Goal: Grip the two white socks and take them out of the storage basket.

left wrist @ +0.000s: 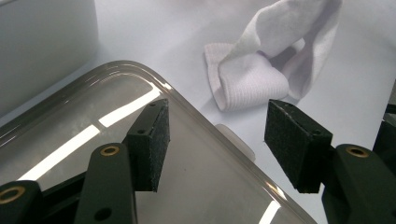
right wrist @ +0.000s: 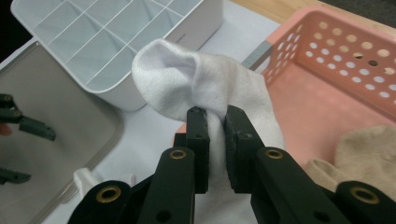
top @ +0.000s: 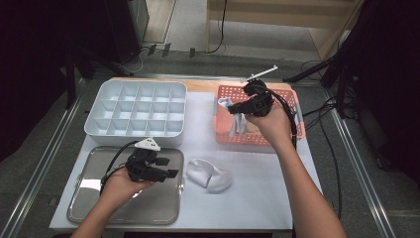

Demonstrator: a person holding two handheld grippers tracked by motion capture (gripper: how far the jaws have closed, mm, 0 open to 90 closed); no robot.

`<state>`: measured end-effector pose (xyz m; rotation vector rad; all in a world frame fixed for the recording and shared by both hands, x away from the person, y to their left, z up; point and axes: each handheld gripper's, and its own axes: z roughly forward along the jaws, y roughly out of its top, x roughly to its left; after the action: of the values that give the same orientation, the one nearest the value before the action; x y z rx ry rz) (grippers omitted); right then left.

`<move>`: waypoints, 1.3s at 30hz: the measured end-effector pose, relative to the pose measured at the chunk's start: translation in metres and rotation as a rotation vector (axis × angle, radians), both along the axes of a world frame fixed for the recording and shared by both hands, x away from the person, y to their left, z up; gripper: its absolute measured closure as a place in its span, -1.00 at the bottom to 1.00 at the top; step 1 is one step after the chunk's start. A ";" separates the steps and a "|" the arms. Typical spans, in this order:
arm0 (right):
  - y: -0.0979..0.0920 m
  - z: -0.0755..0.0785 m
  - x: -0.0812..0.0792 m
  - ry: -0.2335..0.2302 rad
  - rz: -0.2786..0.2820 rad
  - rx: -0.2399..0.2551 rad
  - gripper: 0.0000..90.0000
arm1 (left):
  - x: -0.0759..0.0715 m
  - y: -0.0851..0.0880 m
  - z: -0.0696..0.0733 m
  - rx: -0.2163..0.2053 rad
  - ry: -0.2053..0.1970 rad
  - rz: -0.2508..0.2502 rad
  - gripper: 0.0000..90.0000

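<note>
The right tool (right wrist: 215, 122) is clenched on a white sock (right wrist: 187, 79), which hangs above the left part of the pink basket (top: 292, 101) at the far right. The left tool (left wrist: 217, 140) is released, hovering over the metal tray (top: 99, 206), near another white sock (top: 210, 174) lying on the table (top: 257, 198).

Left hand-held gripper (left wrist: 217, 144) agape, right (right wrist: 215, 123) clamped
</note>
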<state>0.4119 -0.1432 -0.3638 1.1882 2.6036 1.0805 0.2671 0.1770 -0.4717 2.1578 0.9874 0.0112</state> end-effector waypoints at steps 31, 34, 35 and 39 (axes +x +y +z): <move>-0.024 -0.006 -0.056 -0.012 0.034 0.045 0.83 | 0.005 -0.011 0.000 -0.002 -0.001 -0.046 -0.10; -0.028 -0.011 -0.059 -0.004 0.032 0.051 0.83 | 0.006 -0.012 -0.001 -0.010 0.008 -0.054 -0.10; -0.028 -0.013 -0.060 0.000 0.032 0.053 0.83 | 0.007 -0.012 0.000 -0.017 0.009 -0.058 -0.10; -0.031 -0.019 -0.064 0.002 0.034 0.049 0.83 | 0.007 -0.012 0.004 -0.020 -0.012 -0.063 -0.09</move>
<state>0.3483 -0.1743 -0.3825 1.1600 2.6224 1.1569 0.2740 0.1645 -0.4675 2.1670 0.9086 -0.0160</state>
